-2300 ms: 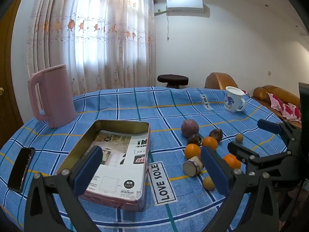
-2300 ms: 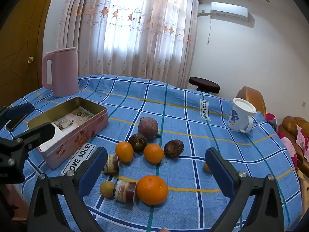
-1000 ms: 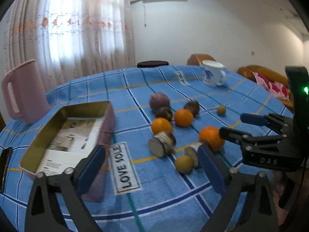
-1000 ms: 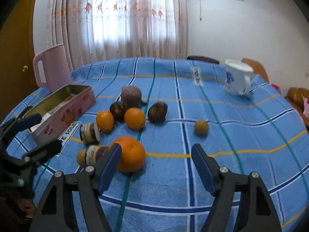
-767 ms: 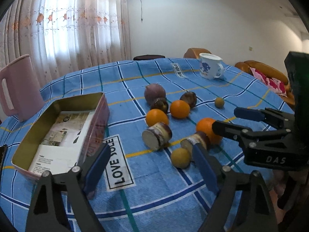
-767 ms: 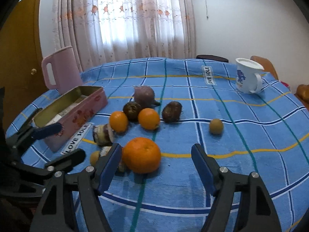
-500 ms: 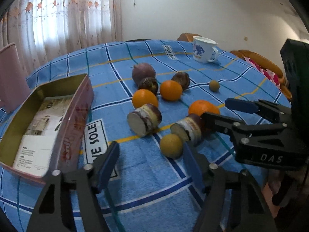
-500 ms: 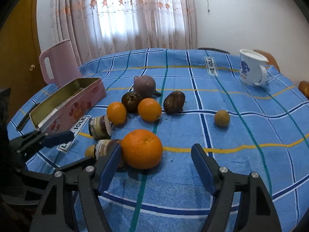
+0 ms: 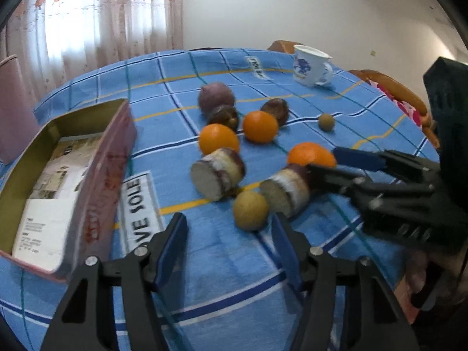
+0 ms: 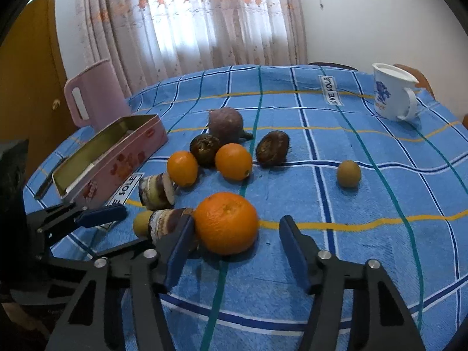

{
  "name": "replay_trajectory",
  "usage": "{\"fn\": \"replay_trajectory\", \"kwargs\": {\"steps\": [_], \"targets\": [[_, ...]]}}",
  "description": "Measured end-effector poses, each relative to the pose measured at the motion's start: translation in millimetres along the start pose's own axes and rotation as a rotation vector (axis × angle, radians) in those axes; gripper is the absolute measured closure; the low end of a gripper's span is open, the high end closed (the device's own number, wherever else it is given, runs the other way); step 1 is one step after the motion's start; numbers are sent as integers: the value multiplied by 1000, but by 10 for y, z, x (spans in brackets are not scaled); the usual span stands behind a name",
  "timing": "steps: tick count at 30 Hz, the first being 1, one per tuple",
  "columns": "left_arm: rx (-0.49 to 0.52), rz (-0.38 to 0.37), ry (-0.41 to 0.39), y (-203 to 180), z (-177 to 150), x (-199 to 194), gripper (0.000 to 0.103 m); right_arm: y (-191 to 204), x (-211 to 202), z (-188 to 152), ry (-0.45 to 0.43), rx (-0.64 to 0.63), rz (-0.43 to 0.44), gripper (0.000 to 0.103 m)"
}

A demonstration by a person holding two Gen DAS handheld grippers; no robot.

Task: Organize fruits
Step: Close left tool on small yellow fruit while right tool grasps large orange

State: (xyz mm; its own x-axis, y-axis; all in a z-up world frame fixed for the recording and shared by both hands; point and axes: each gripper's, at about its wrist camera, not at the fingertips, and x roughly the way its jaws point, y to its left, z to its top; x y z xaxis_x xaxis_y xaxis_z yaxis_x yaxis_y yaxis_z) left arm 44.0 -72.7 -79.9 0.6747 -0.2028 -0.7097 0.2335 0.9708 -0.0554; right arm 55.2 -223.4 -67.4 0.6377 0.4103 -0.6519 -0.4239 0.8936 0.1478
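Fruit lies scattered on a round table covered by a blue checked cloth [image 10: 365,193] printed with "LOVE SOLE" labels. The left gripper [image 9: 229,244], black-framed with blue pads, hovers low over the cloth, jaws wide and holding nothing; a small yellow-green round fruit [image 9: 251,211] sits just ahead of the gap, closer to the right-hand finger. Touching that fruit on its right is a cut cylindrical piece with a purple-and-white skin [image 9: 288,191]; a second, similar cut piece [image 9: 218,173] lies just behind and to the left.

The right gripper [image 10: 234,247], of the same build, also stands with its jaws wide and nothing between the pads. A large orange [image 10: 225,223] rests on the cloth just ahead of the gap, close to the left-hand finger, which overlaps one cut piece in the right wrist view. In the left wrist view the same gripper reaches in from the right, its fingers on either side of the large orange.

Farther back lie two smaller oranges [image 10: 233,161] [image 10: 182,168], two dark brown wrinkled fruits [image 10: 205,145] [image 10: 272,148] and a dull purple round fruit [image 10: 225,124]. A small brownish round fruit [image 10: 348,173] sits well apart to the right.

An open rectangular pink tin with a gold interior [image 9: 96,158] stands at the left of the fruit, with printed paper lying inside. Behind the tin is a pink plastic jug [image 10: 95,96]; a white enamel mug with a blue motif [image 10: 392,95] stands near the far right edge.
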Motion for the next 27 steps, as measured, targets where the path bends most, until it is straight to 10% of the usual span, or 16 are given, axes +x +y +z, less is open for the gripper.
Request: {"fn": "replay_trajectory", "kwargs": {"steps": [8, 27], "targets": [[-25, -51, 4, 14, 33, 6, 76, 49, -13, -1, -13, -47, -20, 56], [-20, -52, -152, 81, 27, -272, 76, 115, -212, -68, -154, -76, -48, 56]]}}
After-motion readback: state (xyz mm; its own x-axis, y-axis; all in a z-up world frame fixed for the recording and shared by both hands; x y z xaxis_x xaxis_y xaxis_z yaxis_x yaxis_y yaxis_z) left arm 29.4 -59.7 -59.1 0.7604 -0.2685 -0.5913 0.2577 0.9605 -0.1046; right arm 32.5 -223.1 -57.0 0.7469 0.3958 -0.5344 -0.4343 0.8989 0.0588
